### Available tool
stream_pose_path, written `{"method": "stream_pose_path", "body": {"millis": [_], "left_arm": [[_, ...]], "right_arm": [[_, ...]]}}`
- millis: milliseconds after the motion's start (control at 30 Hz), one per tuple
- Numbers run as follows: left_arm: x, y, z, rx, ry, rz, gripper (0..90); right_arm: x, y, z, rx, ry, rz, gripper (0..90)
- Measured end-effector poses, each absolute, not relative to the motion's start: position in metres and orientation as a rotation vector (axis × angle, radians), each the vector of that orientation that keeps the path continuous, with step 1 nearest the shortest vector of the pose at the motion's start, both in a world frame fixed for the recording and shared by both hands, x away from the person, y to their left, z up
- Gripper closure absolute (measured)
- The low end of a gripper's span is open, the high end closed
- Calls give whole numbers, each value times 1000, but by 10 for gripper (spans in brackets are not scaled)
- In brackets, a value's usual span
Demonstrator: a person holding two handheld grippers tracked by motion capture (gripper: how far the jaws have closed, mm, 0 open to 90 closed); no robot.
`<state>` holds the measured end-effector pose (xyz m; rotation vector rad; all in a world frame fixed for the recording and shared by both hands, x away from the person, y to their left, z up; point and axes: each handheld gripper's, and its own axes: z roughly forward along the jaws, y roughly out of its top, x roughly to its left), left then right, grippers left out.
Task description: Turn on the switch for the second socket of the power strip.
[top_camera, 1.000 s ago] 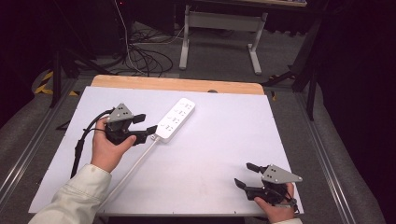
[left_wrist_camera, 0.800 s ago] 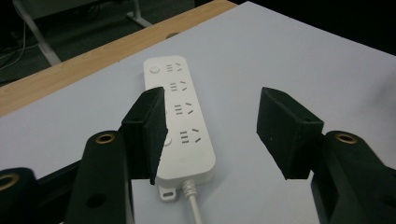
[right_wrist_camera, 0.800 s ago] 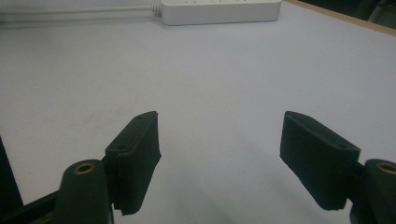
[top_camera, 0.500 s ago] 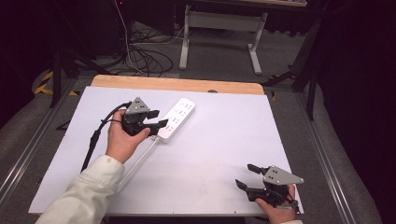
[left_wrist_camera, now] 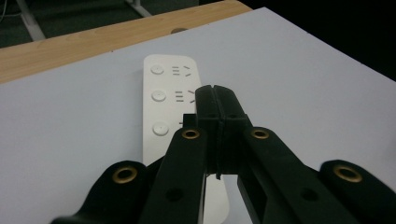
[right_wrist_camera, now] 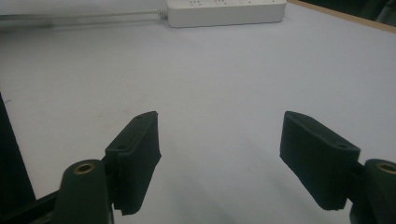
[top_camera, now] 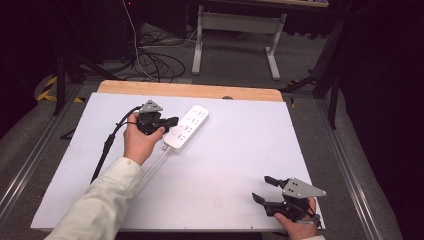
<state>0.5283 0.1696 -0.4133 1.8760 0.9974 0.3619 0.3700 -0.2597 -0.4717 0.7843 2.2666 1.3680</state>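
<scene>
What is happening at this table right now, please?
A person works at a white table with a gripper in each hand. The left gripper hangs over a white power strip; its jaws have just been closing and now meet with nothing between them, above the strip's row of round buttons. The right gripper rests near the table's front right corner, jaws wide open and empty.

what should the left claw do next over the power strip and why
Probably ease down and press a round button on the white power strip. The left claw has just closed with nothing between its jaws, its shut tip poised above the button row.
</scene>
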Motion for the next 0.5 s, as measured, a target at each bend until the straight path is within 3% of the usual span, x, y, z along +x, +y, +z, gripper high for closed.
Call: {"method": "stream_pose_path", "body": {"millis": [500], "left_arm": [[557,165,-438,1837,1089,347,899]], "right_arm": [[370,-260,-472,791,2270,1374,292]]}}
